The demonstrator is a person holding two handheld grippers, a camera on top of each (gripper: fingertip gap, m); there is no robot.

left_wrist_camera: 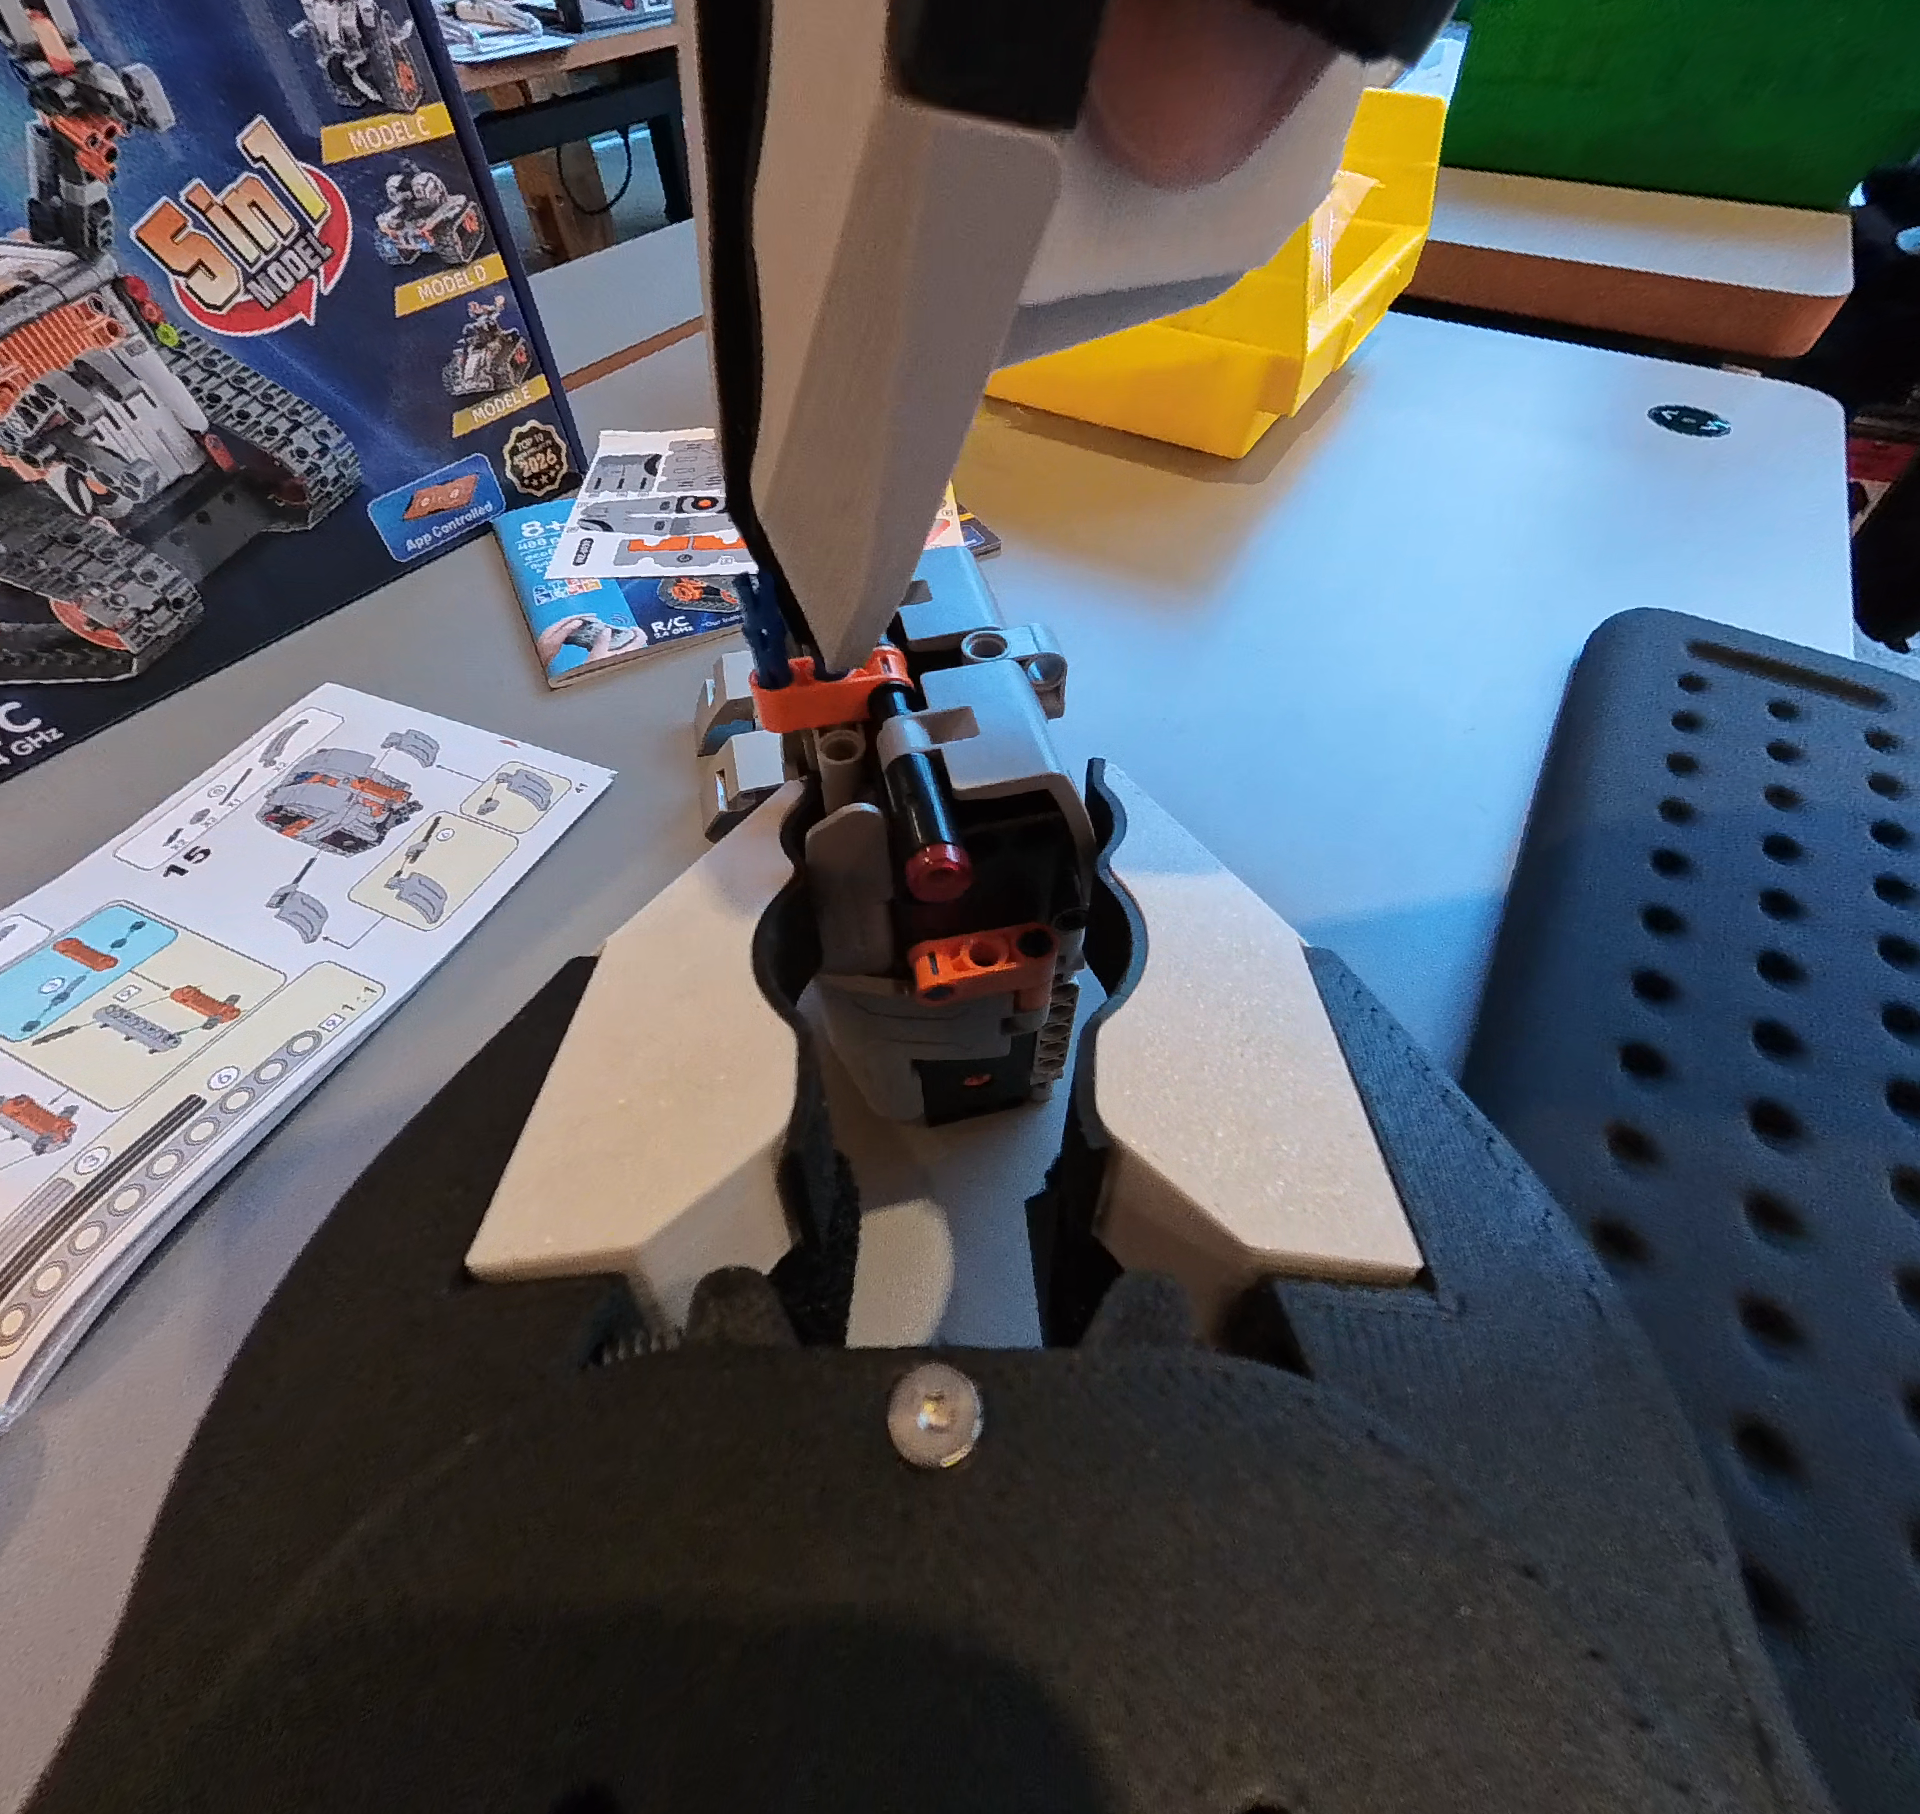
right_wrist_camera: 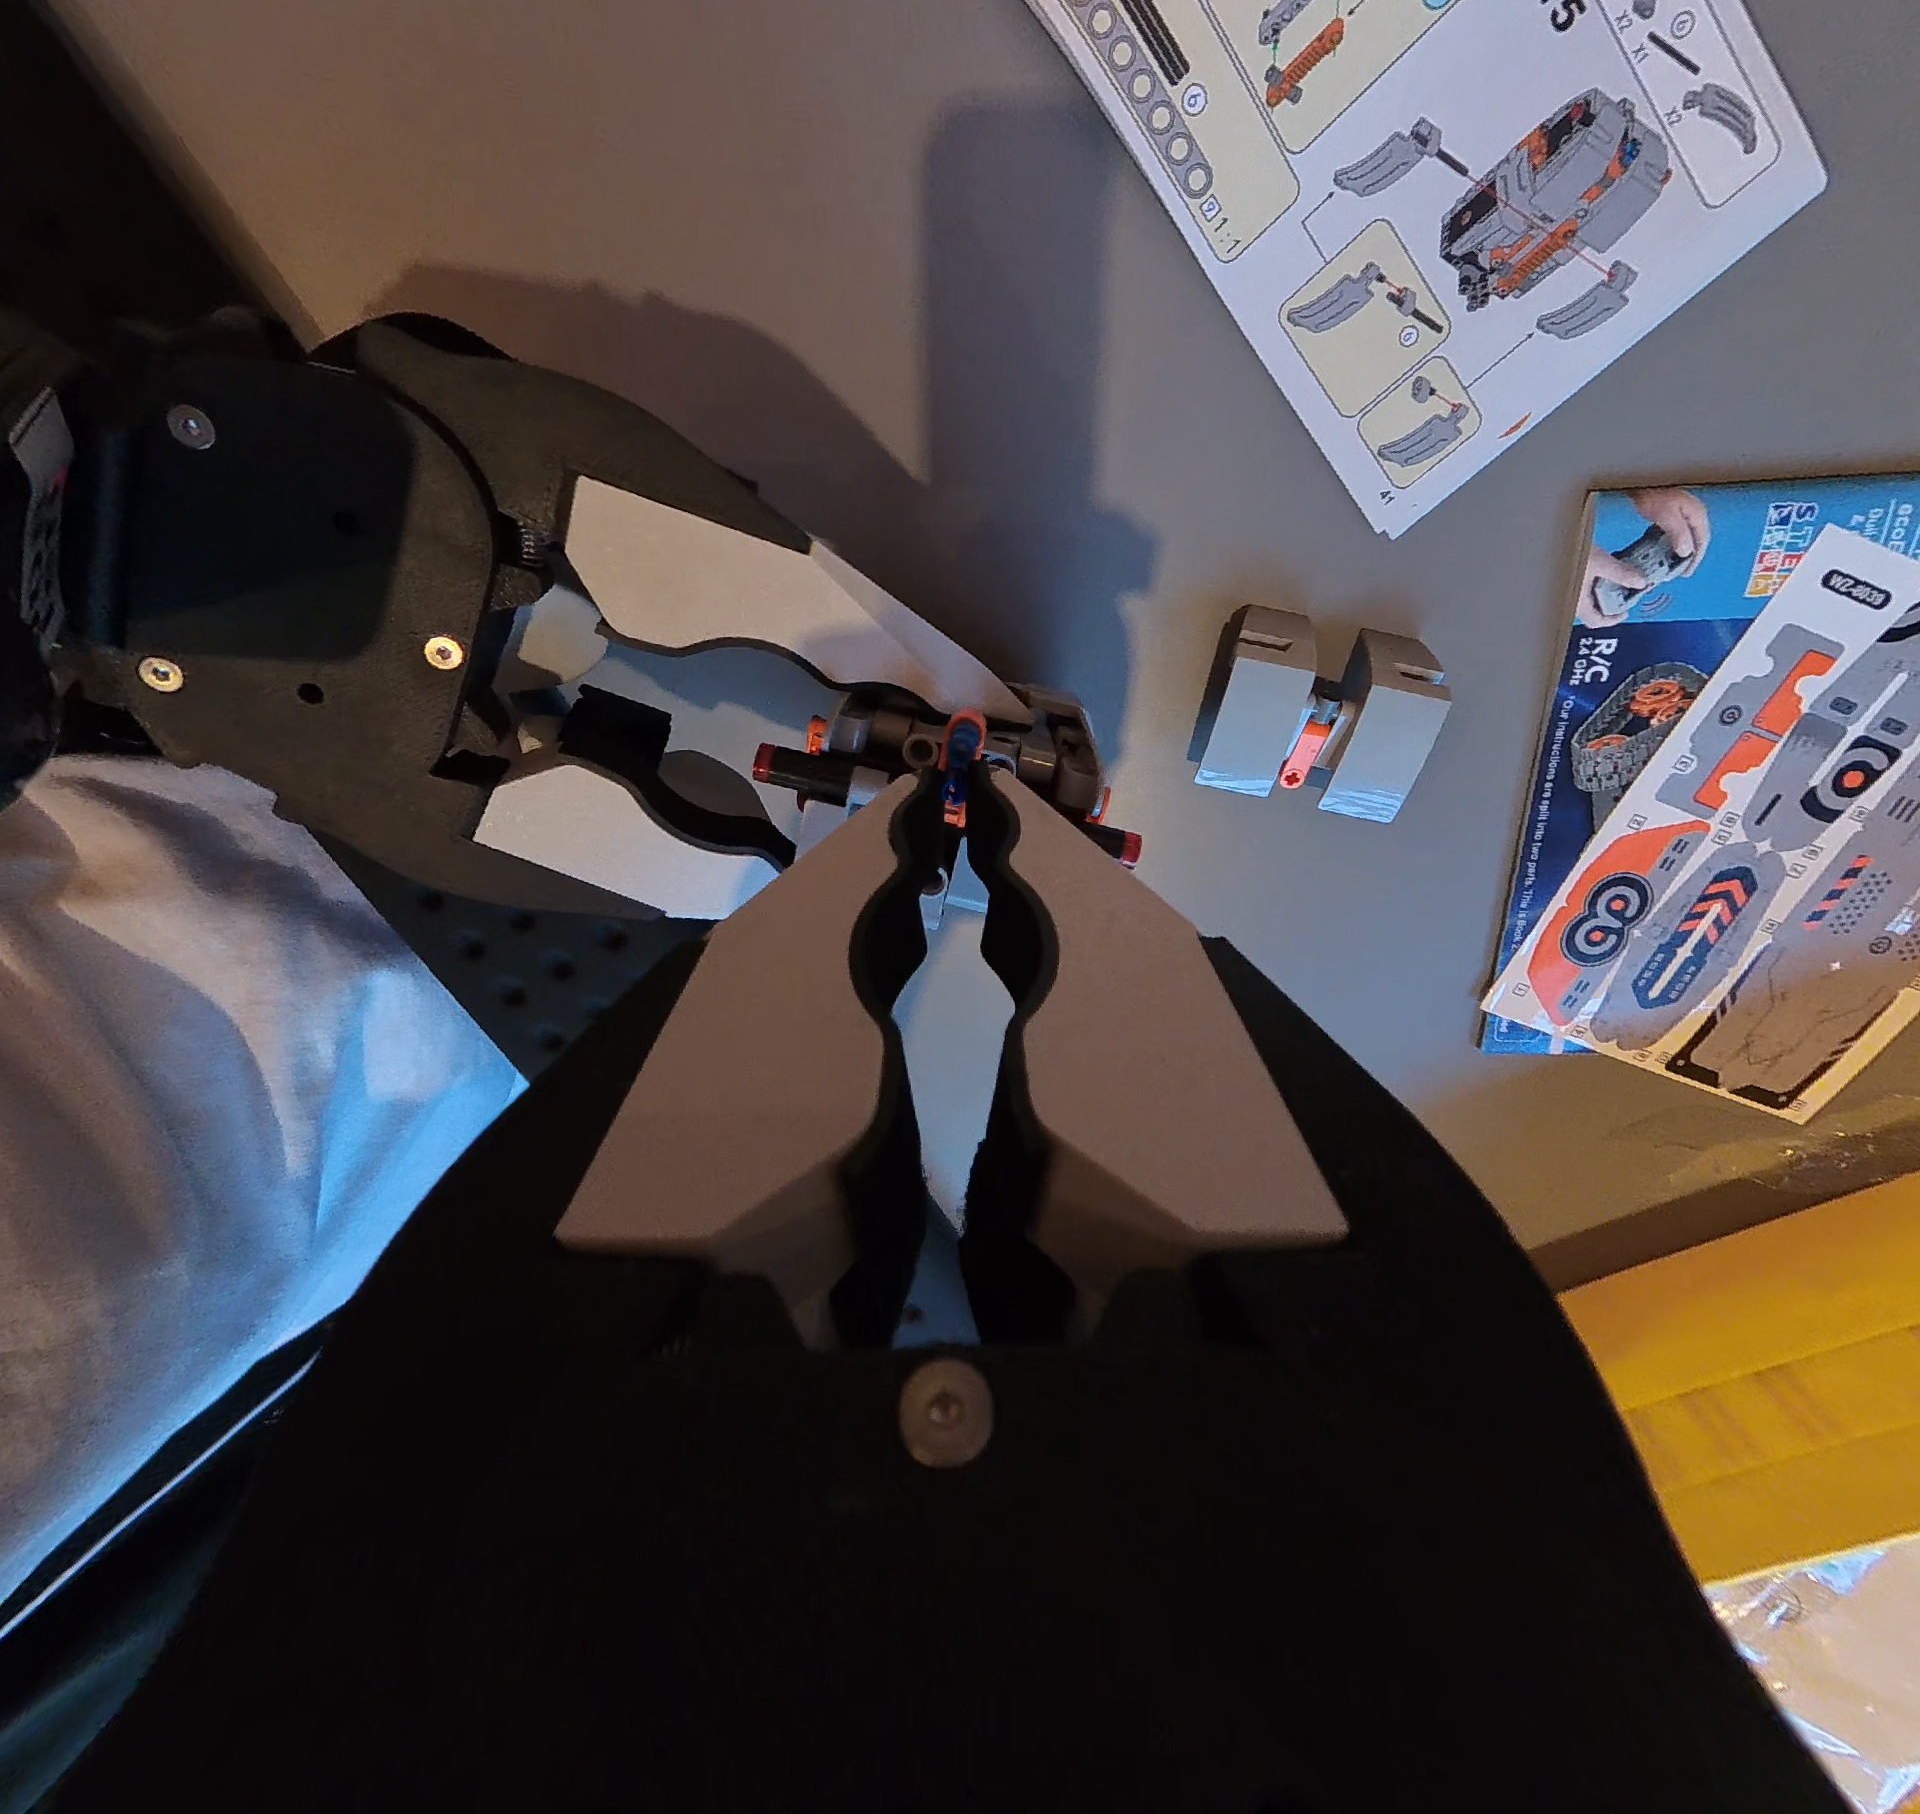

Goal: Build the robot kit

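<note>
My left gripper (left_wrist_camera: 945, 808) is shut on a grey, black and orange brick model (left_wrist_camera: 966, 933), gripping its sides just above the grey table (left_wrist_camera: 1403, 621). A black axle with a red end (left_wrist_camera: 925, 829) runs along its top. My right gripper (right_wrist_camera: 956, 785) comes down from above and is shut on a small blue pin (right_wrist_camera: 958, 762). It holds the pin at an orange connector (left_wrist_camera: 831, 692) on the model's far end. The right gripper also shows in the left wrist view (left_wrist_camera: 831, 647). The left gripper shows in the right wrist view (right_wrist_camera: 873, 767), holding the model (right_wrist_camera: 914, 741).
An open instruction booklet (left_wrist_camera: 260, 933) (right_wrist_camera: 1403, 154) lies on the left. A sticker sheet on a blue booklet (right_wrist_camera: 1714, 829), a loose grey sub-assembly (right_wrist_camera: 1320, 715), the kit box (left_wrist_camera: 208, 310), a yellow bin (left_wrist_camera: 1247, 341), a green bin (left_wrist_camera: 1683, 71) and a black perforated pad (left_wrist_camera: 1714, 1037) surround the model. Left tips to right tips: about 4 cm.
</note>
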